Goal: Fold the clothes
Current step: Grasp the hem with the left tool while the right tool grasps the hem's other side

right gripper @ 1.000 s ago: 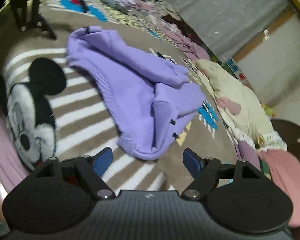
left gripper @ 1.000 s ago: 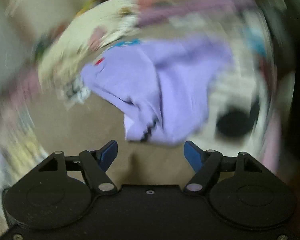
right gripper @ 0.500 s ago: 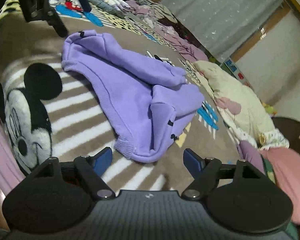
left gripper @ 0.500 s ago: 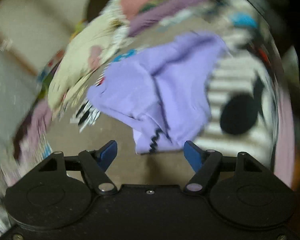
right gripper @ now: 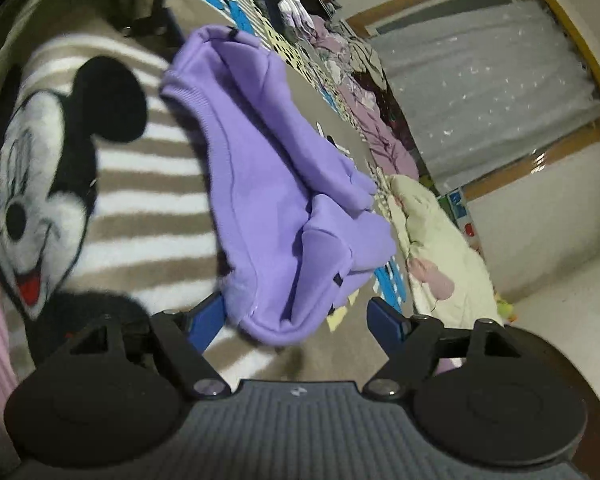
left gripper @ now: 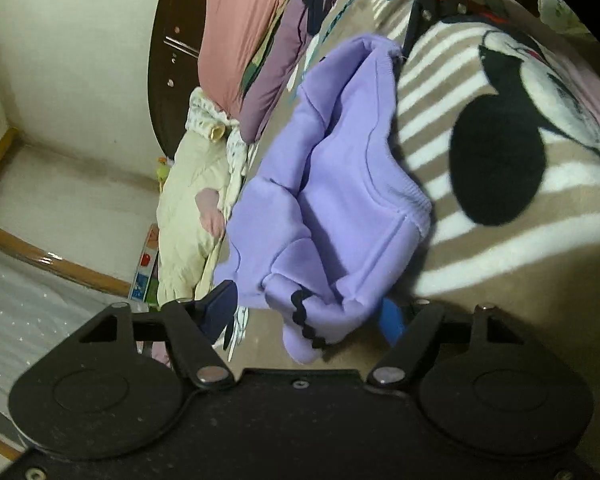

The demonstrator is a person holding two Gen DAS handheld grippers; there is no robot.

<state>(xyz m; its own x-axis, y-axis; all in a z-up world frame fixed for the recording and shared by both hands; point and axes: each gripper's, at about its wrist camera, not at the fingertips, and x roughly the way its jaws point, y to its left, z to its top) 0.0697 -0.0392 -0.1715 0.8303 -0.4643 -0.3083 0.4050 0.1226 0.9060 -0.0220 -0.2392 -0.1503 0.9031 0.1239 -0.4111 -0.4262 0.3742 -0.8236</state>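
Left gripper (left gripper: 309, 314): blue-padded jaws spread apart, clamped on nothing, a scalloped black-trimmed corner of the crumpled lilac fleece sweatshirt (left gripper: 332, 184) drooping into the gap between them, pads not pressing on it. Right gripper (right gripper: 296, 316): jaws likewise apart and empty, the ribbed hem of the same sweatshirt (right gripper: 276, 196) lying just in front, its edge close against the left-hand pad; contact impossible to judge.

Sweatshirt bunched and unfolded on a beige-and-white striped plush blanket with a cartoon mouse face (right gripper: 140, 200), stretching from the near edge by both grippers to the far end beside black stand legs (right gripper: 148, 12).

Only in the left wrist view: a pink pillow (left gripper: 236, 28) and a mauve one stacked against a dark round headboard (left gripper: 168, 60), at the far left. Only in the right wrist view: the mouse's whole face with red tongue at the left, a white sheer curtain (right gripper: 480, 80) at the far right, a heap of mixed clothes (right gripper: 360, 112) along the far side. In both: a cream quilted garment (right gripper: 440, 248) beyond the sweatshirt.
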